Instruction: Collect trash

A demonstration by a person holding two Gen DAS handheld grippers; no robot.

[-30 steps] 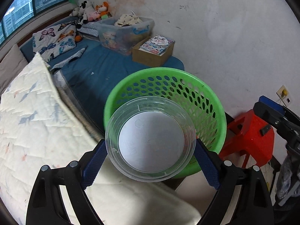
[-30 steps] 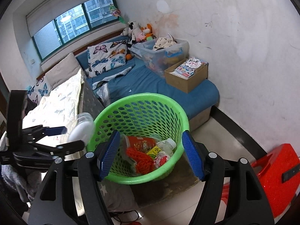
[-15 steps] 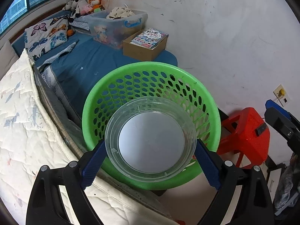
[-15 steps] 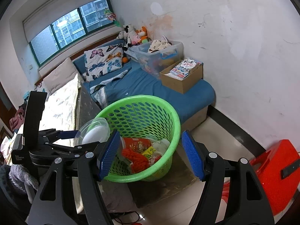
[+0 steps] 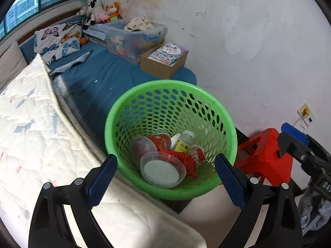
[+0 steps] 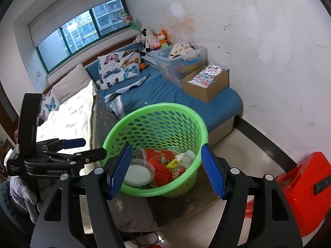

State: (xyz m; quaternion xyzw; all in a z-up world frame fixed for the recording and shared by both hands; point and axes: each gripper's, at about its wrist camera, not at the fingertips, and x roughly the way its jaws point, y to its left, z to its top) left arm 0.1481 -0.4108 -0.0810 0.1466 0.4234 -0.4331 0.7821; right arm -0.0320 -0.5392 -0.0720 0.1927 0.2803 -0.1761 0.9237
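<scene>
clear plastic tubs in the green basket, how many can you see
2: one clear round plastic tub with a white base lies at the near side of the green perforated plastic basket; a second leans just behind it. More may hide under the trash.

A round green perforated basket stands upright at the centre of the left wrist frame. Inside it, toward the lower left, a clear plastic container with a white base lies tilted. Beside it rest a red cup, red netting and a small yellow-labelled bottle.
</scene>
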